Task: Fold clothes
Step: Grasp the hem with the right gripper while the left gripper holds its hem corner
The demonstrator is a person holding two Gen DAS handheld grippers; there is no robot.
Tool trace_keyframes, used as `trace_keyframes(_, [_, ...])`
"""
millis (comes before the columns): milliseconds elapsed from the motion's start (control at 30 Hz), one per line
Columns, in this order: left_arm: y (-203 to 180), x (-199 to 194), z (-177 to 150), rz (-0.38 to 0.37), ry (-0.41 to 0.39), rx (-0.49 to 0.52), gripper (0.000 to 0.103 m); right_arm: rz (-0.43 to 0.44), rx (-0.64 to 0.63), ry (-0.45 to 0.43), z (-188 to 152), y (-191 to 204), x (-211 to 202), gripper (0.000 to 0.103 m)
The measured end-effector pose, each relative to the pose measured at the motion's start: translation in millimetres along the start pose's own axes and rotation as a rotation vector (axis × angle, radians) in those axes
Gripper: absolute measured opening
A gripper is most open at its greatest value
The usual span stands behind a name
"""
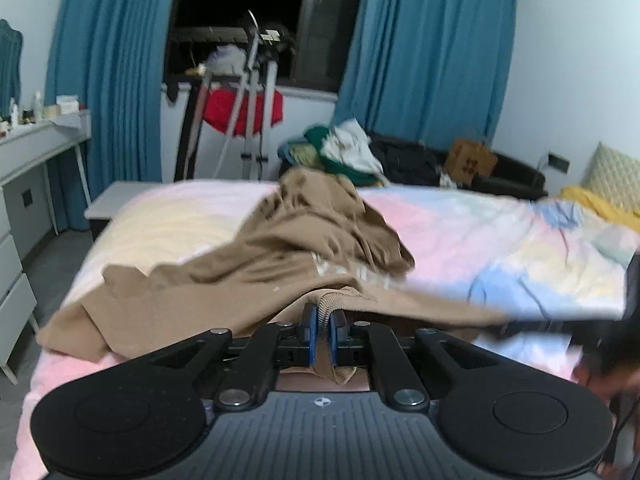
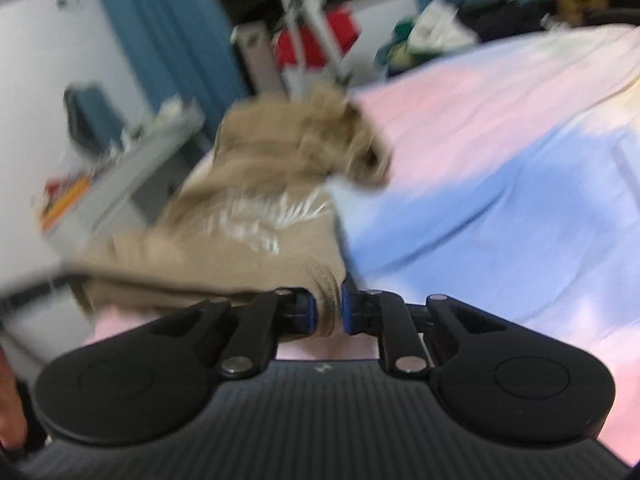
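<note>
A tan sweatshirt [image 1: 280, 248] with white lettering lies crumpled on the pastel bedsheet [image 1: 500, 236]. My left gripper [image 1: 324, 320] is shut on its ribbed hem, which hangs down between the blue pads. In the right wrist view the same tan sweatshirt [image 2: 256, 200] is blurred by motion and stretches away to the left. My right gripper [image 2: 330, 304] is shut on another ribbed edge of it, just above the bedsheet [image 2: 500, 184].
A pile of other clothes [image 1: 344, 152] sits beyond the bed's far edge. A grey desk [image 1: 28, 152] with small items stands at the left. A metal rack with a red cloth [image 1: 244, 108] stands by the window, between blue curtains [image 1: 424, 48].
</note>
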State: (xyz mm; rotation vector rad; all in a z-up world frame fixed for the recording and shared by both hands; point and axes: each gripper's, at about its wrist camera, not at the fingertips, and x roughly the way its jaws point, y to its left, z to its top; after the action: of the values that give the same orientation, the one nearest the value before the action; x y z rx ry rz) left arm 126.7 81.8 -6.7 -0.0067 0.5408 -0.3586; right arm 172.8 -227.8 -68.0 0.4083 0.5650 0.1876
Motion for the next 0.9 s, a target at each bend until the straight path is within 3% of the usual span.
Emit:
trace_keyframes(100, [-19, 9, -8, 0.028, 0.04, 0.106, 0.021, -0.066, -0.069, -0.119, 7, 7, -18, 0.008])
trace_keyframes(200, [-42, 20, -20, 0.071, 0.059, 0.238, 0.023, -0.102, -0.148, -0.207, 7, 17, -30, 0.008])
trace_keyframes(367, [-62, 46, -40, 0.185, 0.126, 0.376, 0.028, -0.106, -0.15, -0.235, 7, 13, -37, 0.008])
trace_keyframes(467, [-64, 54, -49, 0.25, 0.159, 0.405, 0.028, -0.102, -0.139, -0.246, 8, 10, -39, 0.008])
trace_keyframes(600, [-66, 60, -60, 0.33, 0.2, 0.427, 0.026, -0.134, -0.127, -0.192, 5, 3, -31, 0.008])
trace_keyframes(667, [-64, 57, -59, 0.347, 0.198, 0.402, 0.011, -0.158, -0.122, -0.148, 1, -3, -22, 0.009])
trace_keyframes(767, [-57, 47, -49, 0.345, 0.137, 0.328, 0.004, -0.176, -0.049, -0.013, -8, -19, -2, 0.01])
trace_keyframes(833, [-52, 40, -41, 0.34, 0.093, 0.278, 0.003, -0.172, -0.011, 0.135, -14, -26, 19, 0.01])
trace_keyframes(900, [-47, 33, -33, 0.334, 0.049, 0.228, 0.003, -0.178, -0.007, 0.152, -21, -27, 24, 0.01])
